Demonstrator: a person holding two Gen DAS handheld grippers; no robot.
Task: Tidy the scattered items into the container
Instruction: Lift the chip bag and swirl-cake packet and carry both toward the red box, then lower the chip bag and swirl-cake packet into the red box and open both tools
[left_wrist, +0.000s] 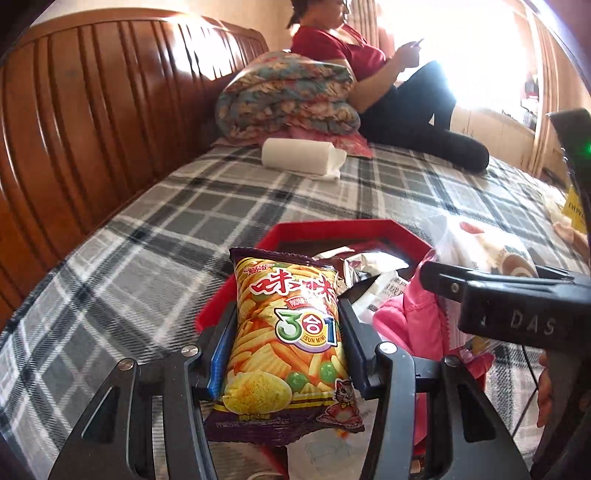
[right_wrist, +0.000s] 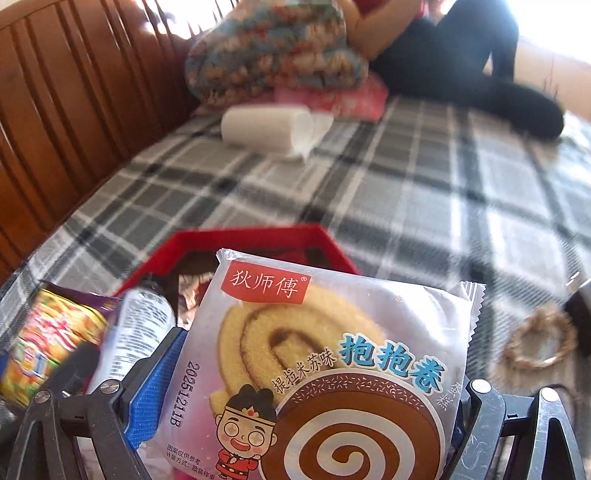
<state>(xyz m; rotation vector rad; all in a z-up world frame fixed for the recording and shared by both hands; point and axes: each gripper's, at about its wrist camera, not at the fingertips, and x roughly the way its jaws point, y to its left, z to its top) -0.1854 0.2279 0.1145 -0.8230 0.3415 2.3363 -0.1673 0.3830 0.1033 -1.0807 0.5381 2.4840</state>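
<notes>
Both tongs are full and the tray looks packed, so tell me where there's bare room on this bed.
The plaid blanket is bare between the wooden headboard and the red tray, back to the paper roll. Also bare behind the tray's far rim. The tray's near half is crowded with wrappers and pink cloth; its far corner looks open.

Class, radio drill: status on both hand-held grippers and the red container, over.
Left hand-held gripper shut on chips bag. Right hand-held gripper shut on cake roll pack. Both near red container, already part-filled. Nothing blocking.
</notes>
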